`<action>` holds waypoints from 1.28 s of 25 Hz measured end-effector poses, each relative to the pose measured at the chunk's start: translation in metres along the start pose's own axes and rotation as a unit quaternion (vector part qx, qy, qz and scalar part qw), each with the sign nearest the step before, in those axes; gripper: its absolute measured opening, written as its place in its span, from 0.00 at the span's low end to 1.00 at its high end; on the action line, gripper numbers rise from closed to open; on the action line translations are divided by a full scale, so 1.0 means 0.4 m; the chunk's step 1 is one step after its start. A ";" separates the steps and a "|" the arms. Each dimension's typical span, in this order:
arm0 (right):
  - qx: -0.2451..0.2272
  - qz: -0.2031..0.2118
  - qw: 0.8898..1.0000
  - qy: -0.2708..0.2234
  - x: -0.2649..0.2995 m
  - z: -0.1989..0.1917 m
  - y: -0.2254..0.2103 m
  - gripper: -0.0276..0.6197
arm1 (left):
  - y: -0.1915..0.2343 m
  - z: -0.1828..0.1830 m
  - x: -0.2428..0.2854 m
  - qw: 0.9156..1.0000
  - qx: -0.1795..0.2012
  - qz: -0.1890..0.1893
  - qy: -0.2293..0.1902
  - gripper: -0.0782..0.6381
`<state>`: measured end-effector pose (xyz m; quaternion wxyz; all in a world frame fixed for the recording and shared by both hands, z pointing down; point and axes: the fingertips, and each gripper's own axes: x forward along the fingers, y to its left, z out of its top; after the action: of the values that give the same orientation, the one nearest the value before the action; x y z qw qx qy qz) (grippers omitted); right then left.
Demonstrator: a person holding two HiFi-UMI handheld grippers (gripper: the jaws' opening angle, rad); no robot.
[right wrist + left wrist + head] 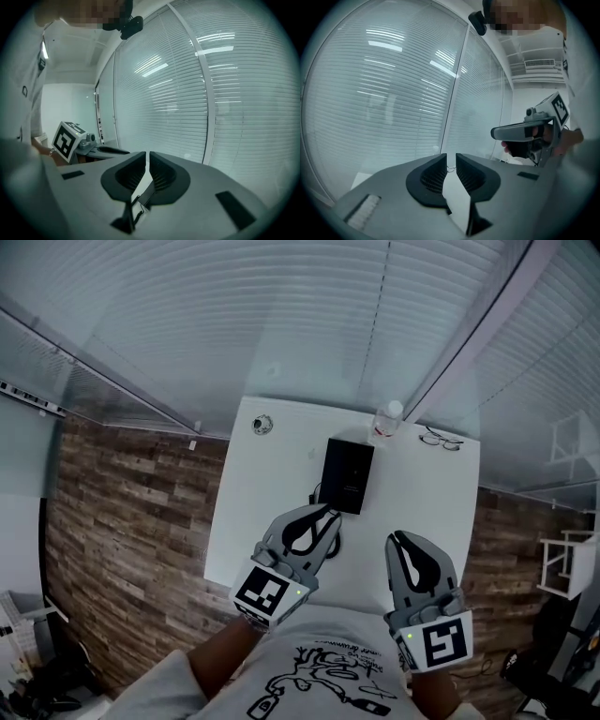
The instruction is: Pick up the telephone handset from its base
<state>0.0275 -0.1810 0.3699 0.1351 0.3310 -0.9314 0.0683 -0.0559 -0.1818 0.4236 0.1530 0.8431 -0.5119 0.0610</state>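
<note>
Looking down from the head view, the black telephone (pixel 347 474) sits on the far middle of the white table (pixel 239 521). It reads as one dark block, so I honestly can't split the handset from the base, but nothing is lifted off it. The left gripper (pixel 326 515) hangs over the near half of the table with its tips just short of the phone's near edge. Its jaws are pinched nearly together with nothing between them, and I can't tell if it touches anything. The right gripper (pixel 398 538) is off to the side of it, well clear of the phone, also clenched and empty. A clear bottle (pixel 386 418) and a pair of glasses (pixel 441 439) sit along the far edge, and a small round thing (pixel 262 424) near the far left corner.
</note>
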 end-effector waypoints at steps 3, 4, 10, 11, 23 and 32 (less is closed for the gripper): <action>0.000 0.000 1.000 0.005 0.022 -0.028 -0.007 0.08 | 0.019 -0.038 0.023 1.000 -0.002 0.002 0.008 0.18; 0.000 0.000 1.000 0.007 0.030 -0.037 -0.009 0.08 | 0.027 -0.051 0.029 1.000 -0.005 0.004 0.011 0.19; 0.001 0.001 1.000 0.019 0.084 -0.084 -0.015 0.08 | 0.081 -0.123 0.076 1.000 -0.005 0.005 0.030 0.19; 0.001 0.002 1.000 0.019 0.093 -0.090 -0.015 0.08 | 0.092 -0.135 0.085 0.999 -0.006 0.006 0.033 0.19; 0.020 0.001 0.999 0.034 0.200 -0.207 -0.040 0.08 | 0.209 -0.312 0.197 0.996 -0.028 0.014 0.083 0.22; 0.040 0.004 0.998 0.053 0.271 -0.280 -0.064 0.08 | 0.292 -0.436 0.275 0.990 -0.076 0.019 0.113 0.30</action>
<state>-0.0137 -0.2414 0.5098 0.1708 0.3283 -0.9207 0.1236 -0.0982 -0.2689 0.6398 0.2722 0.8068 -0.5105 0.1201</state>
